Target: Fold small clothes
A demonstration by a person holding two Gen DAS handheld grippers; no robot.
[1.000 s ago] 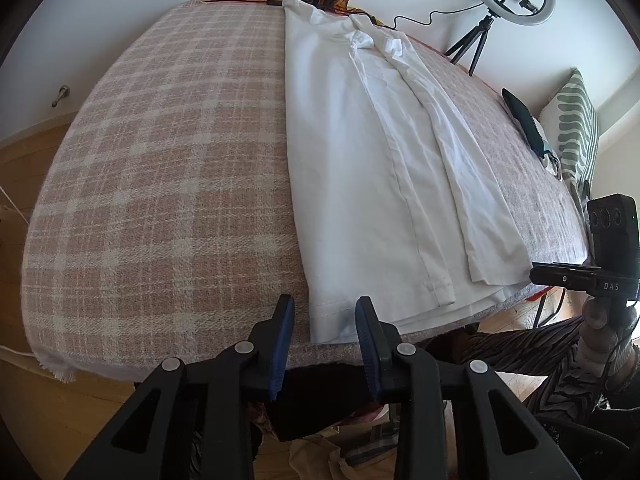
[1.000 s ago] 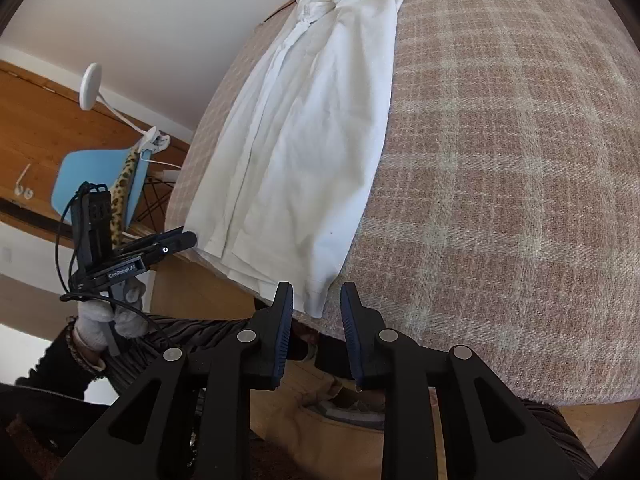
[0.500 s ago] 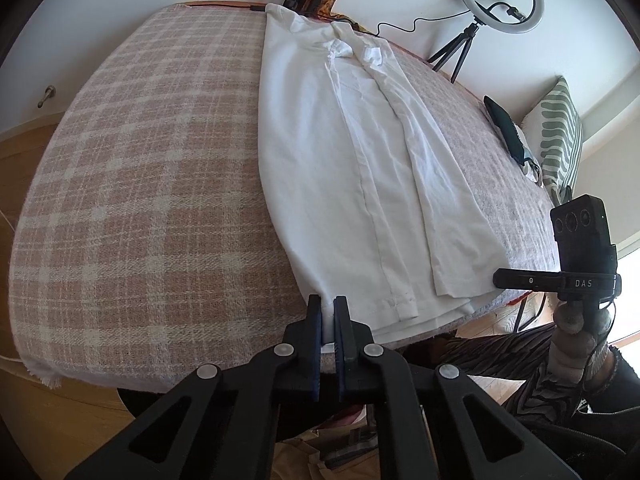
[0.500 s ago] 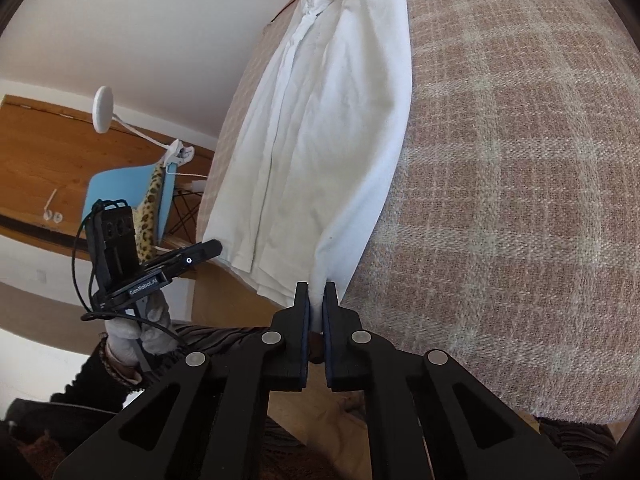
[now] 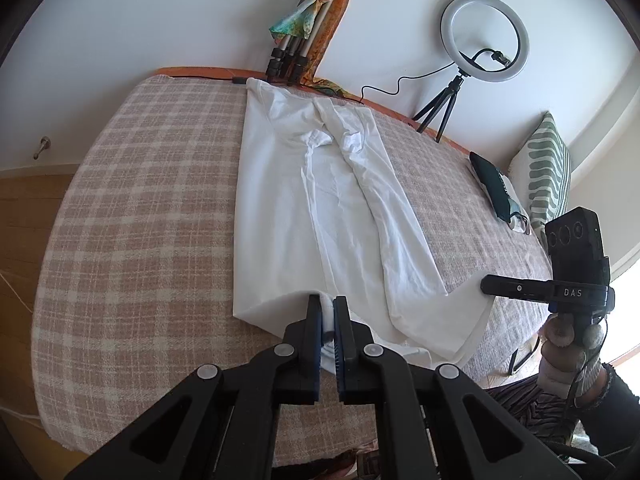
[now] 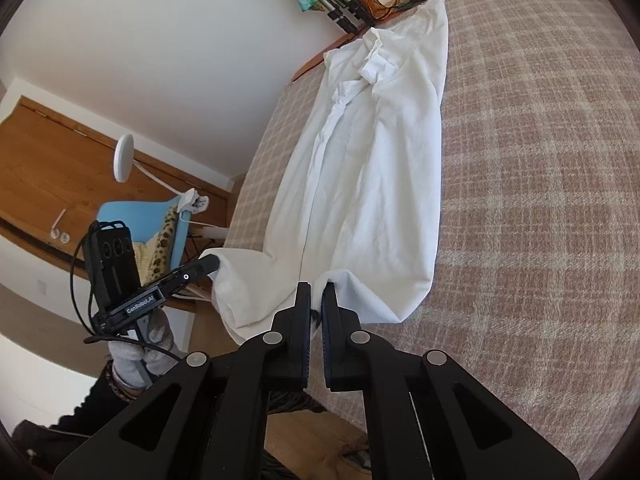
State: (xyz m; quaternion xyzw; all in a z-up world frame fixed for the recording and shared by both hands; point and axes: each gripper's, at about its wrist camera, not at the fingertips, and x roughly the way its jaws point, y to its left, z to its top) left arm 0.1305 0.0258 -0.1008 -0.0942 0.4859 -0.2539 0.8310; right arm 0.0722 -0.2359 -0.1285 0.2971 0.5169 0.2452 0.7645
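Note:
A long white shirt (image 5: 304,208) lies lengthwise on a pink plaid blanket (image 5: 140,216), collar at the far end, both sides folded inward. My left gripper (image 5: 327,308) is shut on the near left corner of its hem, which is lifted off the blanket. In the right wrist view the same white shirt (image 6: 372,176) runs away from me, and my right gripper (image 6: 316,296) is shut on the near right hem corner, raised too. The hem sags between the two grips. Each view shows the other gripper at its edge, held in a gloved hand (image 6: 136,344).
The plaid blanket (image 6: 540,184) covers a bed. A ring light on a tripod (image 5: 480,40), a striped cushion (image 5: 548,172) and a dark pouch (image 5: 494,188) stand at the far right. A blue chair (image 6: 140,224) and a white lamp (image 6: 124,156) stand left of the bed.
Both grippers closed on the hem corners at the near bed edge, then lifted them and carried them forward over the shirt toward the collar.

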